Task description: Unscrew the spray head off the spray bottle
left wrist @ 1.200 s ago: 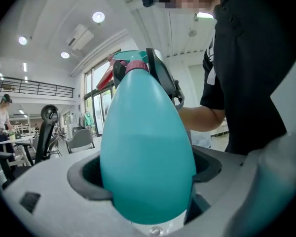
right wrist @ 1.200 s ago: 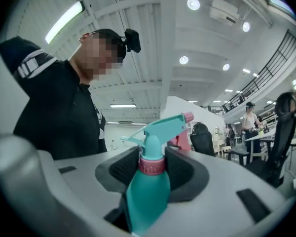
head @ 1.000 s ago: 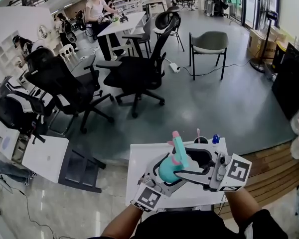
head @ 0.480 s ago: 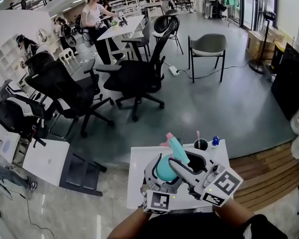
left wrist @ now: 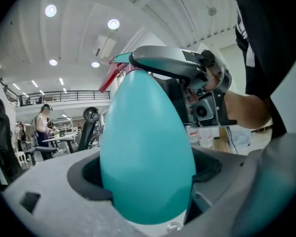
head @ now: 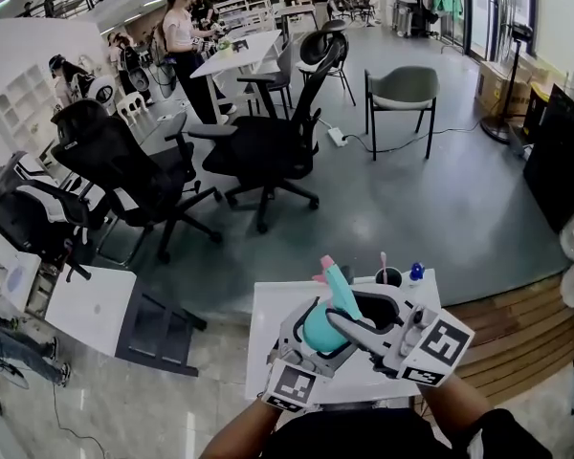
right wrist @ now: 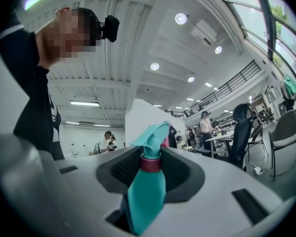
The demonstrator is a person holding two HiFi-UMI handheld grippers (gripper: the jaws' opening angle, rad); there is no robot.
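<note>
A teal spray bottle is held up over a small white table, tilted, with its teal and pink spray head pointing away from me. My left gripper is shut on the bottle's round body, which fills the left gripper view. My right gripper comes in from the right, across the bottle's top. Its jaws are closing, with the neck and red collar lying between them and the pads on the neck. The spray head sticks out beyond the jaws.
On the table's far edge stand a dark cup with a pink stick and a small blue-capped item. Black office chairs and a grey chair stand on the floor beyond. People work at a far table.
The right gripper's jaws have come in around the bottle's neck. Both grippers and the bottle shifted slightly left and back, and the bottle stays in the left gripper.
</note>
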